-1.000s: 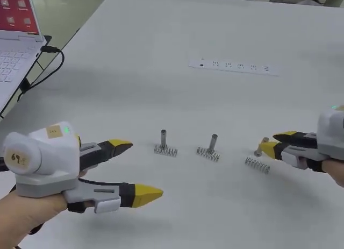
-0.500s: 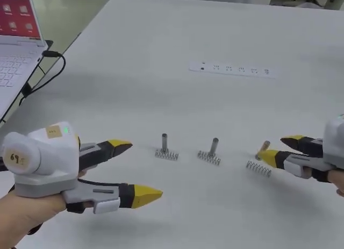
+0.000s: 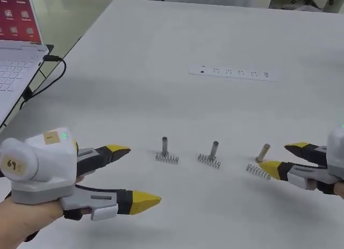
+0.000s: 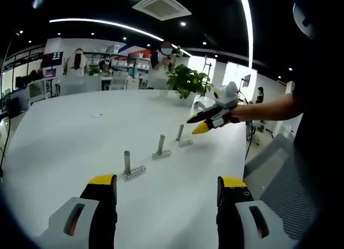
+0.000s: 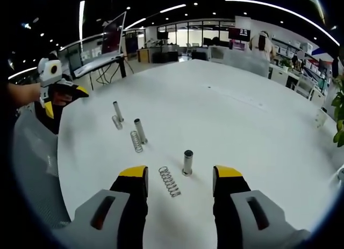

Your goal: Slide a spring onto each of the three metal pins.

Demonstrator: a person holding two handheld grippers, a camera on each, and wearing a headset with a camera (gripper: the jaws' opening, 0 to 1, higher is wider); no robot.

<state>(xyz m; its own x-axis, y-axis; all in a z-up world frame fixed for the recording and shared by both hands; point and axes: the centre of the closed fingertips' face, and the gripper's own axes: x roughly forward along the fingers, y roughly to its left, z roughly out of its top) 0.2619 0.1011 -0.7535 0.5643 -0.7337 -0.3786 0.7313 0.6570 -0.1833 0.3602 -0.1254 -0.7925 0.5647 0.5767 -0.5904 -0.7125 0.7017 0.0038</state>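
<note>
Three short metal pins stand in a row on the white table: left pin (image 3: 164, 145), middle pin (image 3: 214, 149), right pin (image 3: 263, 151). A spring lies flat in front of each: left spring (image 3: 167, 158), middle spring (image 3: 208, 161), right spring (image 3: 258, 171). My left gripper (image 3: 131, 175) is open and empty, well left of the left pin (image 4: 127, 161). My right gripper (image 3: 285, 158) is open, with the right spring (image 5: 170, 180) and right pin (image 5: 187, 162) just ahead of its yellow tips.
A white power strip (image 3: 234, 72) lies farther back on the table. An open laptop (image 3: 16, 39) with a black cable (image 3: 43, 79) sits at the far left edge. People and desks are in the room beyond.
My right gripper has drawn back to the right and lowered, away from the right pin. The left gripper has barely moved. The head camera has shifted slightly.
</note>
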